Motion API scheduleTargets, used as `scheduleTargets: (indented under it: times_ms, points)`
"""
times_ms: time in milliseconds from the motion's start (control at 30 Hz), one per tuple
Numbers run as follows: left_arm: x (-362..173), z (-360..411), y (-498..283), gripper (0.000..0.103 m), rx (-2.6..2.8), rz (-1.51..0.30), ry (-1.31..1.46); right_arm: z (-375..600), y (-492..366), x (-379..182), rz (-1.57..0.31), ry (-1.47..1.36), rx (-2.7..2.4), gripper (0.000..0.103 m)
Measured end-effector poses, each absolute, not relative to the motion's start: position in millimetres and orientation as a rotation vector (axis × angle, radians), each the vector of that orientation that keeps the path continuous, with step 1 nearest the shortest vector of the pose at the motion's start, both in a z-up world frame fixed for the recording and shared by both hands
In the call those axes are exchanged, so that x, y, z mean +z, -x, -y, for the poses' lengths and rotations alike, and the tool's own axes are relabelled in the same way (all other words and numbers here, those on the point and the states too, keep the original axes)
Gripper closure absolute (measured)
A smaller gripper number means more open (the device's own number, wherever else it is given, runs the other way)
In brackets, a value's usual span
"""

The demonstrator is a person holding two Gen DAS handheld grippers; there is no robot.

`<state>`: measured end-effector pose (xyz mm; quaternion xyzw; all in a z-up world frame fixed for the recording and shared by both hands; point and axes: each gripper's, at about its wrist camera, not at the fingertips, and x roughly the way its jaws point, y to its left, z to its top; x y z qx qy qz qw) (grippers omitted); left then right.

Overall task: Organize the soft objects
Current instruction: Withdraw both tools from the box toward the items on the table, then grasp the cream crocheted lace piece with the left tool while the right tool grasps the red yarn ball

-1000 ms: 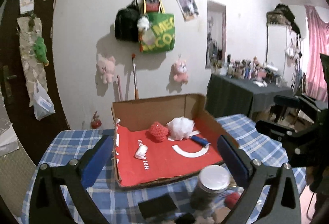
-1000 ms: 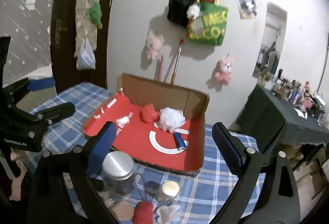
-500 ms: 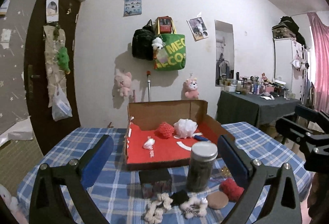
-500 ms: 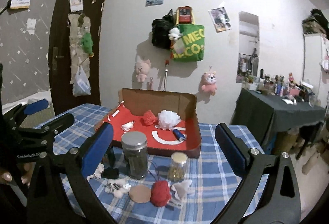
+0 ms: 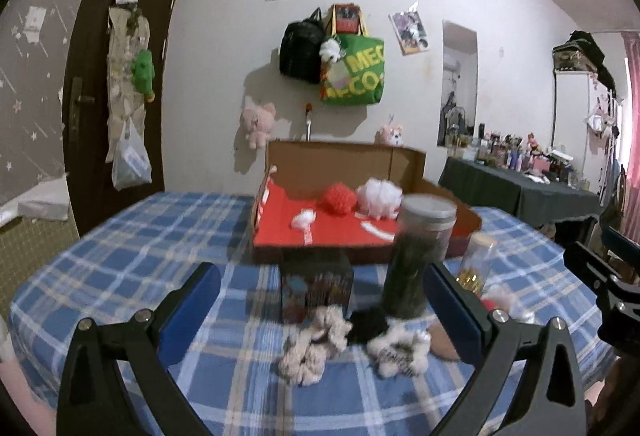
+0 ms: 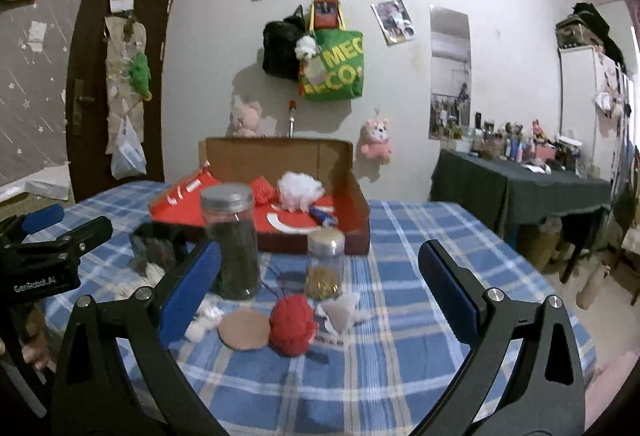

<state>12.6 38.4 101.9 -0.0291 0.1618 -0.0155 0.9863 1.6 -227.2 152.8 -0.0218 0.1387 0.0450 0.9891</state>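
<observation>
A cardboard box (image 5: 344, 164) with a red liner sits mid-table, holding a red knitted ball (image 5: 339, 198), a white pouf (image 5: 379, 196) and a small white scrap (image 5: 303, 219). In front of it lie fluffy beige scrunchies (image 5: 310, 346), a black one (image 5: 370, 324) and a white-black one (image 5: 400, 350). My left gripper (image 5: 322, 310) hangs open just above and around these. In the right wrist view a red yarn ball (image 6: 292, 324), a tan disc (image 6: 244, 328) and a white scrap (image 6: 340, 314) lie between the fingers of my open right gripper (image 6: 320, 286).
A tall dark jar (image 6: 234, 240) with a metal lid, a small jar of gold bits (image 6: 325, 264) and a dark printed box (image 5: 316, 288) stand on the blue plaid tablecloth (image 6: 420, 236). A dark-draped table (image 6: 520, 192) with bottles is at right. Bags and plush toys hang on the wall.
Both grippers have pulled back from the box and dropped lower, so the jars and the loose soft items on the near table have come into view. Both stay open.
</observation>
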Motion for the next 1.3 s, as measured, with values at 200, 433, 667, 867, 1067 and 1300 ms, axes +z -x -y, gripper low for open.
scheduleTargets:
  times_ms: [200, 433, 667, 867, 1067, 1300]
  points:
    - [73.6, -38.0, -22.0, 0.0, -0.009, -0.381, 0.036, 231.3, -10.8, 122.6, -0.344, 0.018, 0.076, 0.002]
    - [58.7, -35.3, -24.6, 0.0, -0.003, -0.422, 0.006, 229.3, -20.2, 98.3, -0.416, 0.018, 0.082, 0.002]
    - [54.5, -39.0, -30.1, 0.0, -0.005, -0.458, 0.003, 228.3, -30.1, 90.3, -0.459, 0.004, 0.1, 0.002]
    - [54.5, -52.2, -39.0, 0.0, 0.006, -0.489, 0.007, 230.3, -43.8, 85.0, -0.502, -0.026, 0.101, 0.002]
    - [54.7, -64.0, -51.2, 0.0, -0.036, -0.541, 0.004, 229.7, -53.9, 84.7, -0.529, -0.026, 0.119, 0.002]
    - [50.5, -62.2, -66.6, 0.008, -0.096, -0.608, -0.047, 223.9, -69.4, 85.5, -0.565, -0.009, 0.126, 0.005]
